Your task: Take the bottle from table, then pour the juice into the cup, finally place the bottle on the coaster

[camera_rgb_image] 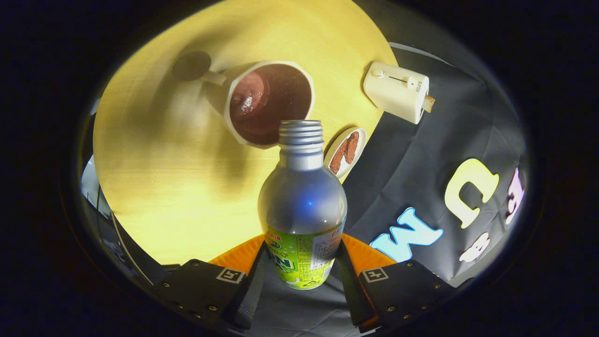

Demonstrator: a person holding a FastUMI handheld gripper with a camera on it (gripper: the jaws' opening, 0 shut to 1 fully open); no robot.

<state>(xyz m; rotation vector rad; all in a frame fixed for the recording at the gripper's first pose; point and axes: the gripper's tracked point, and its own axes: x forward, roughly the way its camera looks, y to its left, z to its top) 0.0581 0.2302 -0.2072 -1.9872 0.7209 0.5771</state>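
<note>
Coaster, a dark round disc (191,65), lies on the pale yellow wooden counter (154,187) at 10 o'clock from the tool (302,276). The white ceramic cup (266,103), dark inside, sits at 11 o'clock, just beyond the bottle mouth. The tool pinches the silver aluminium bottle with green label (302,201) between both fingers, long axis pointing at 12 o'clock, mouth uncapped. Judgement: pouring requires tipping the neck forward over the cup rim.

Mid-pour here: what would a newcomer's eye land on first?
First, the silver metal bottle with a green label, uncapped and clamped between the gripper fingers. Its mouth points at the white cup of dark red liquid just beyond, on the round yellow table. A small white dish of brown snacks lies beside the bottle's neck.
</note>
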